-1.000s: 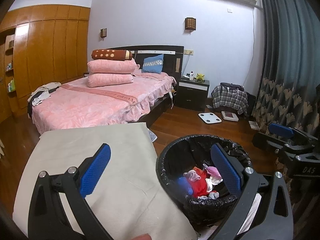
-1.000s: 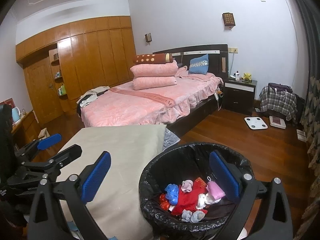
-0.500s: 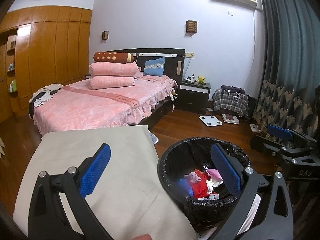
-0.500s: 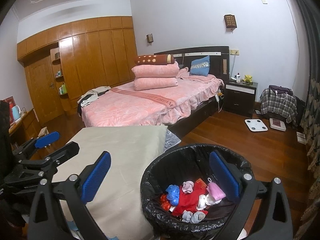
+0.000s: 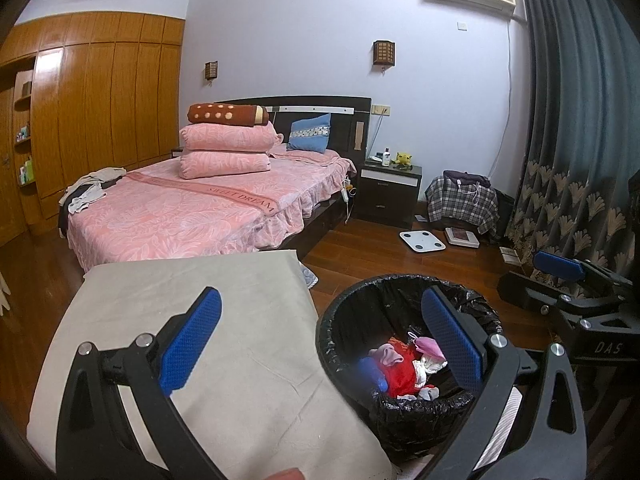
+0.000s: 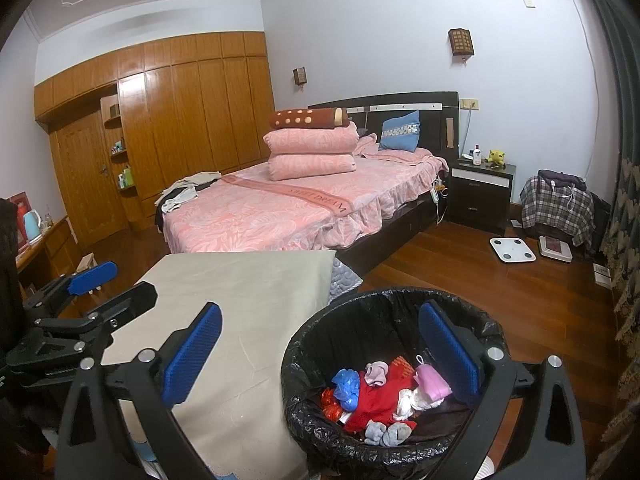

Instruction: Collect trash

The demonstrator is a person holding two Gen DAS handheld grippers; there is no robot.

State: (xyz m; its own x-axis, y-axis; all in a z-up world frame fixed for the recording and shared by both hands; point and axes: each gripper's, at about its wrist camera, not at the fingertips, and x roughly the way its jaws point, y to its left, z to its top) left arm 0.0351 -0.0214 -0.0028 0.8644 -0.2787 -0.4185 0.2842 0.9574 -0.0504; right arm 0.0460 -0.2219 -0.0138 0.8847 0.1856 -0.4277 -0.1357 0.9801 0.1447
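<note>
At the left is the desk (image 5: pixel 168 320), covered with a beige cloth (image 6: pixel 248 292), and nothing lies on the part that shows. The left gripper (image 5: pixel 320 344) hangs above the desk's right edge with its jaws released and nothing between them; one blue pad (image 5: pixel 192 340) is over the cloth, the other over the bin. The bin (image 6: pixel 320 344) stands on the wood floor (image 6: pixel 540 300) just beside the desk, lined with a black bag (image 5: pixel 400 288). Inside it lies the trash (image 6: pixel 380 396): red, blue, pink and white crumpled pieces at the bottom. The right gripper (image 6: pixel 320 352) is also over the bin and the desk edge, its jaws released and empty. Behind stands a pink bed (image 5: pixel 192 212).
</note>
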